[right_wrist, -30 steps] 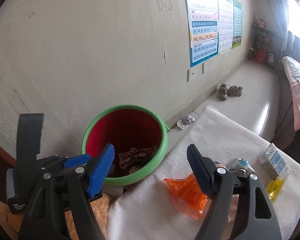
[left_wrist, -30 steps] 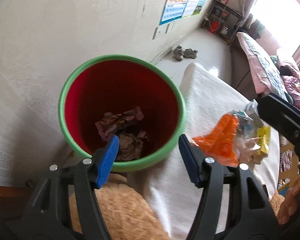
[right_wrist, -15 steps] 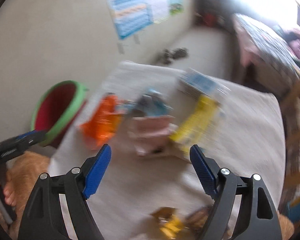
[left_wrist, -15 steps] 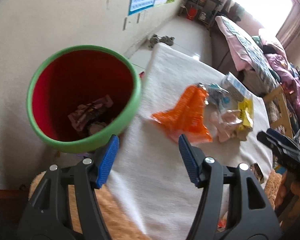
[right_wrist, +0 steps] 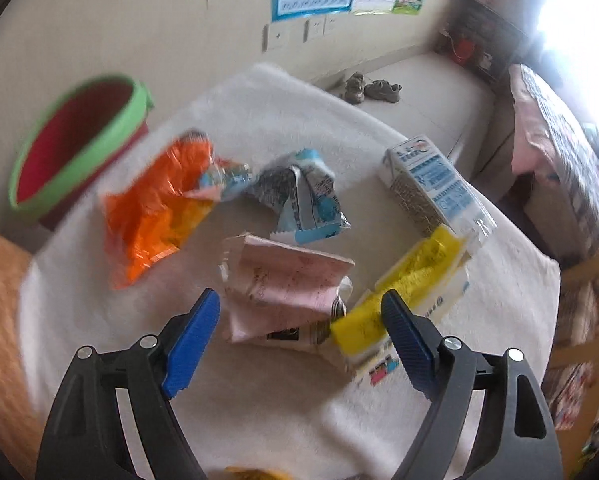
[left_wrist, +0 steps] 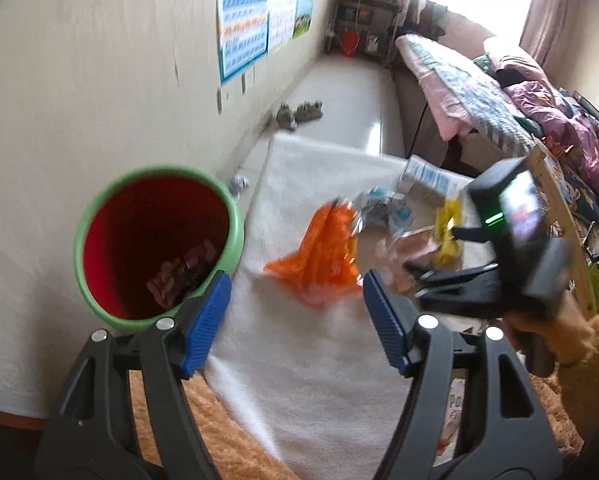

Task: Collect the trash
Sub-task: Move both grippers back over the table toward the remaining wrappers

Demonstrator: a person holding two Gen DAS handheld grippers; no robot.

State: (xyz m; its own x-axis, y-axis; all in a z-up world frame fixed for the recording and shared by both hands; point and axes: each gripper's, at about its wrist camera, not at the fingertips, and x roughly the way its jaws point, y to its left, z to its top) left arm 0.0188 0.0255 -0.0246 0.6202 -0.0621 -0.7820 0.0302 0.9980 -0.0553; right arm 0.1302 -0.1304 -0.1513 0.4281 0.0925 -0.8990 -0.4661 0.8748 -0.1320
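Two grippers hang over a white towel (right_wrist: 283, 80) spread on the worktop, and both stand released with nothing between their blue pads. The right gripper (right_wrist: 299, 328) has its jaws spread wide and has just been opening further; they sit just above the near edge of a pink wrapper (right_wrist: 283, 284), with the right pad in front of a yellow packet (right_wrist: 411, 276), but no pad presses on either. The left gripper (left_wrist: 295, 316) has also just been widening its jaws, to a medium gap, and it hovers above bare towel just short of an orange wrapper (left_wrist: 319, 256). The trash lies clustered on the towel: the orange wrapper at the left, a crumpled blue-and-white wrapper (right_wrist: 307, 196) in the middle, a blue-and-white carton (right_wrist: 431, 184) lying on its side at the right, the pink wrapper and yellow packet nearest the right gripper. A red bin with a green rim (left_wrist: 155, 240) stands off the towel's left edge, against the wall, with some wrappers already in its bottom.
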